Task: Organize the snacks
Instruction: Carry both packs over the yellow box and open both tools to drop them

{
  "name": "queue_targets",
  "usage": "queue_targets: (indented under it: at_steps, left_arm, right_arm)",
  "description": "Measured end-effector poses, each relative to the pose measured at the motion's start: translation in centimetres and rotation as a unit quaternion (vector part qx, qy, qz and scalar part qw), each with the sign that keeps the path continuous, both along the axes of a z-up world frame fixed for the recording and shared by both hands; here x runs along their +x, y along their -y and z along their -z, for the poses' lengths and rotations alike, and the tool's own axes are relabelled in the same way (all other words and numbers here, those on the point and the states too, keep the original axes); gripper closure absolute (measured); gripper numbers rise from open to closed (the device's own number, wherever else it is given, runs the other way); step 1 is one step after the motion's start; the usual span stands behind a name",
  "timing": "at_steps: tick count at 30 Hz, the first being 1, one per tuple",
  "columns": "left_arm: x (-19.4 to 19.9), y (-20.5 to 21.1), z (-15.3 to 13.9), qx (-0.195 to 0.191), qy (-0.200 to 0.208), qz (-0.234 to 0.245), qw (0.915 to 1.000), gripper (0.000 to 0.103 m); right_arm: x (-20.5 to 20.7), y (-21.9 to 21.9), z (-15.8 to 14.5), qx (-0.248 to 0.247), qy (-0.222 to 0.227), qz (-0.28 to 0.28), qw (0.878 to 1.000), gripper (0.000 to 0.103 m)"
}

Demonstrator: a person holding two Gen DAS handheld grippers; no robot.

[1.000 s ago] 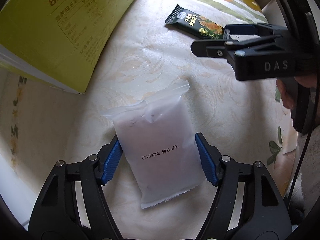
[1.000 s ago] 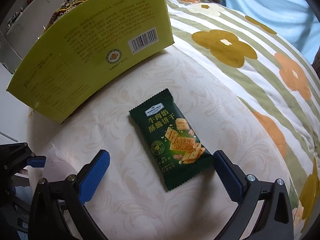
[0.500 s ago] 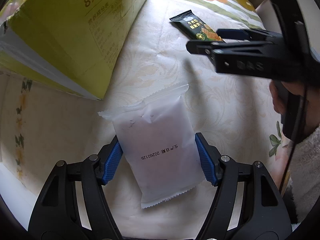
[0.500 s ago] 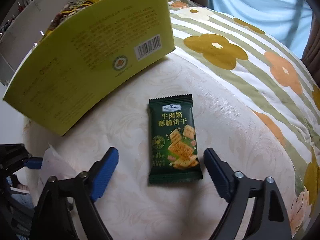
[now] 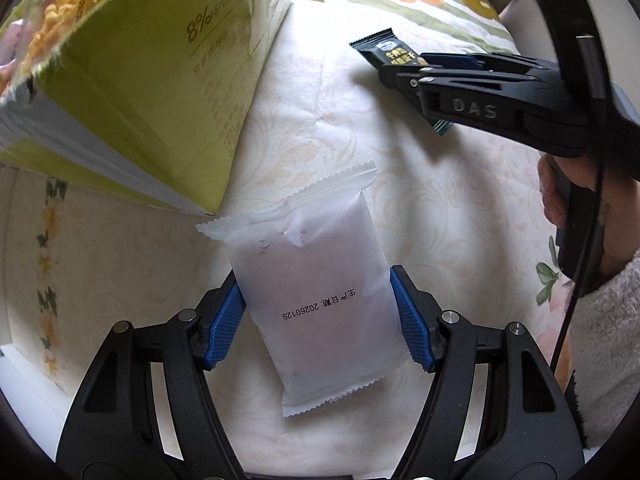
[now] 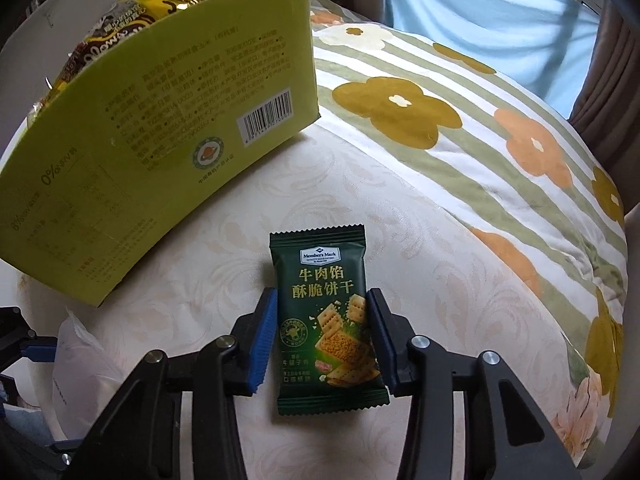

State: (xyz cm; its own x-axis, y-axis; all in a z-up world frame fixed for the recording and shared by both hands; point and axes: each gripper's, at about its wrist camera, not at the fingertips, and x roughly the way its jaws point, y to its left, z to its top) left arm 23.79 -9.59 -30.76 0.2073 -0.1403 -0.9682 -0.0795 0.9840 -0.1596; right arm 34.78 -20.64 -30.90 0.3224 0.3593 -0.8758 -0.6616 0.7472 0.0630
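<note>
Cream damask bedspread underfoot; flowered striped quilt bunched toward 2 o'clock; pale blue cloth, possibly a curtain, at 1 o'clock.

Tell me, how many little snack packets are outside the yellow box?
2. The white packet sits between the left gripper's pads. The green cracker packet is pinched in the right gripper. More bags poke out of the yellow box.

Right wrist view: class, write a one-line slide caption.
Right gripper clamps a green cracker packet on a cream bedspread, beside an open yellow-green box.
</note>
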Motion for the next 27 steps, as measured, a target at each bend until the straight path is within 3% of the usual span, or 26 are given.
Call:
queue_targets:
  at_steps: [8, 15, 22, 27]
  left_arm:
    - [-0.2, 1.1, -4.3, -0.019, 0.038, 0.024, 0.9988, 0.037]
    - [0.1, 1.5, -11.6, -0.020, 0.114, 0.019, 0.9931, 0.037]
    - [1.1, -3.2, -17.8, -0.015, 0.185, -0.007, 0.9825, 0.037]
    - [2.2, -8.9, -20.1, -0.007, 0.212, -0.015, 0.9771, 0.037]
  right_arm:
    - [-1.3, 2.7, -7.6, 0.034, 0.022, 0.043, 0.998, 0.062]
    - [-2.6, 4.2, -15.0, 0.054, 0.060, 0.056, 0.995, 0.062]
    - [-3.5, 2.3, -20.1, 0.082, 0.092, 0.052, 0.991, 0.062]
    - [-4.4, -1.9, -21.7, 0.093, 0.107, 0.047, 0.989, 0.062]
